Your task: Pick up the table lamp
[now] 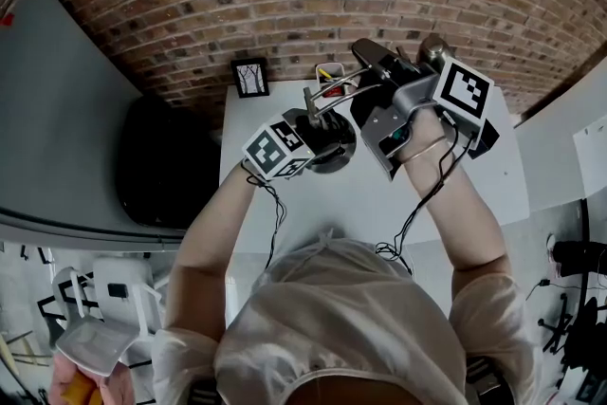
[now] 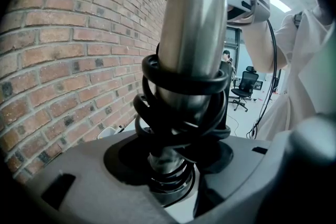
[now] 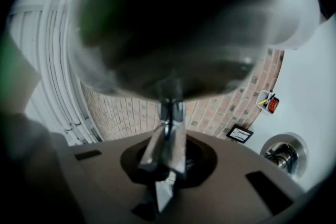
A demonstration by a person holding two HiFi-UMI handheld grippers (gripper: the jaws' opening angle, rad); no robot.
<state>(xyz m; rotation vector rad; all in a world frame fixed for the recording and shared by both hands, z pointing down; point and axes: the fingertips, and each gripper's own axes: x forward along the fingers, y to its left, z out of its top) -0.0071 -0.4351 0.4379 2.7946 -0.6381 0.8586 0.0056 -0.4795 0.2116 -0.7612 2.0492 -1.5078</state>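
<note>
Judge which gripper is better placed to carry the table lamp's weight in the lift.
Left, probably. The left gripper grips the table lamp low on its thick post, where most weight likely sits. The right gripper is shut on the thin arm under the lamp head, suited to steadying.

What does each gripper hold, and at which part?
Both hold the table lamp: the left gripper on its cord-wrapped pole, the right gripper on the thin metal arm under the head.
</note>
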